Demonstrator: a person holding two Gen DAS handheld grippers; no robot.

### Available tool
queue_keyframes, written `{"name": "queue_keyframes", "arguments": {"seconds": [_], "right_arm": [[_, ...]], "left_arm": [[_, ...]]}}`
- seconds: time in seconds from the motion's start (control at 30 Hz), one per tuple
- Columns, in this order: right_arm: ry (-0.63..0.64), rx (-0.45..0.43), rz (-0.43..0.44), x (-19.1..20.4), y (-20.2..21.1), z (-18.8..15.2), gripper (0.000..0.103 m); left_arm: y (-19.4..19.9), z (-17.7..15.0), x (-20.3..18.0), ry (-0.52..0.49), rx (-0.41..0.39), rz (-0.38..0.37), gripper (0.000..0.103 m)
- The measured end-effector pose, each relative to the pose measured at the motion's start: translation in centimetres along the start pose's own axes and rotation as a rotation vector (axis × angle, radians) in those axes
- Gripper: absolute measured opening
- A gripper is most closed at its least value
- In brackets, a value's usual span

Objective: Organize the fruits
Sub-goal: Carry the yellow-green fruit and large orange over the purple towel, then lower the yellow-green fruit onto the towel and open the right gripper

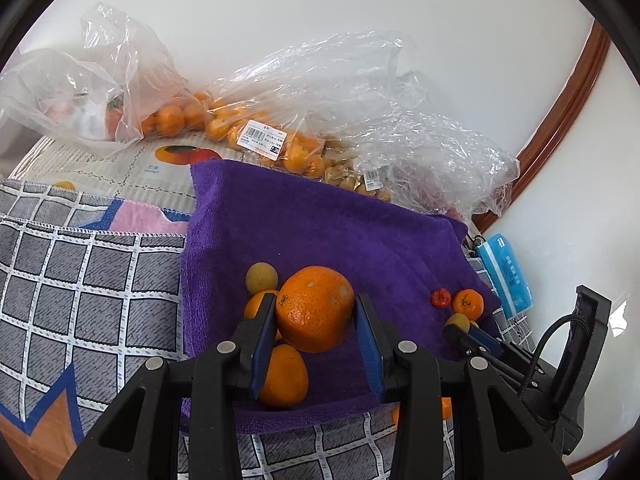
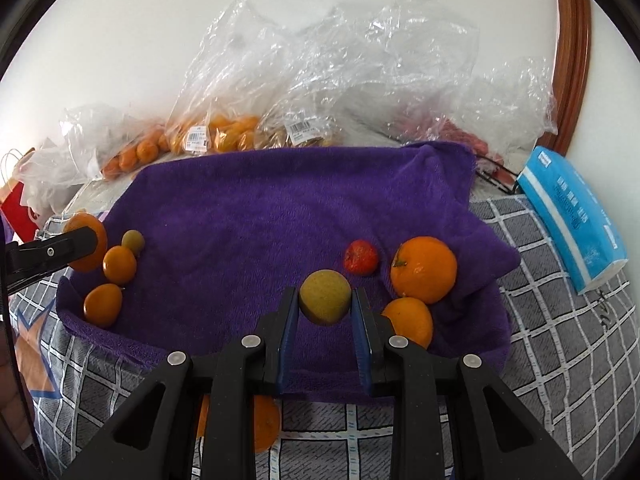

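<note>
Left gripper clamps dimpled orange; towel plush, probably microfibre.

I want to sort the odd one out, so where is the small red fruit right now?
In the right wrist view the small red fruit lies on the purple towel, just left of the large orange and beyond the yellow-green fruit.

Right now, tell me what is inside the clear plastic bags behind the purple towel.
The clear plastic bags show small orange fruits, some brownish-yellow ones and something reddish. Crinkled, glaring plastic hides the rest. The purple towel covers the bags' bases.
</note>
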State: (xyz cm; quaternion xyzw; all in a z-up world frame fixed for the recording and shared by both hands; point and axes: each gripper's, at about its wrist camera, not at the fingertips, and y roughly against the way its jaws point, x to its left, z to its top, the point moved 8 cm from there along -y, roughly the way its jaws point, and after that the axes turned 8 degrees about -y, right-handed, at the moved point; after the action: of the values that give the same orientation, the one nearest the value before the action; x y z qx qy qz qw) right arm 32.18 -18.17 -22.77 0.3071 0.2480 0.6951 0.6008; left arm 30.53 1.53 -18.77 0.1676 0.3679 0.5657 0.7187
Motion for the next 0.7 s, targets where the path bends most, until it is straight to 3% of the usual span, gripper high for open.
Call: {"name": "queue_keyframes", "arguments": {"seconds": [0.23, 0.7], "right_arm": [[-0.012, 0.027, -0.004, -0.1, -0.9, -0.6, 0.026], [-0.024, -0.007, 0.006, -0.4, 0.1, -0.5, 0.027]], "left_arm": [[-0.3, -0.3, -0.1, 0.002, 0.01, -0.007, 0.036], [-0.8, -0.8, -0.1, 0.024, 0.037, -0.039, 0.036]]}}
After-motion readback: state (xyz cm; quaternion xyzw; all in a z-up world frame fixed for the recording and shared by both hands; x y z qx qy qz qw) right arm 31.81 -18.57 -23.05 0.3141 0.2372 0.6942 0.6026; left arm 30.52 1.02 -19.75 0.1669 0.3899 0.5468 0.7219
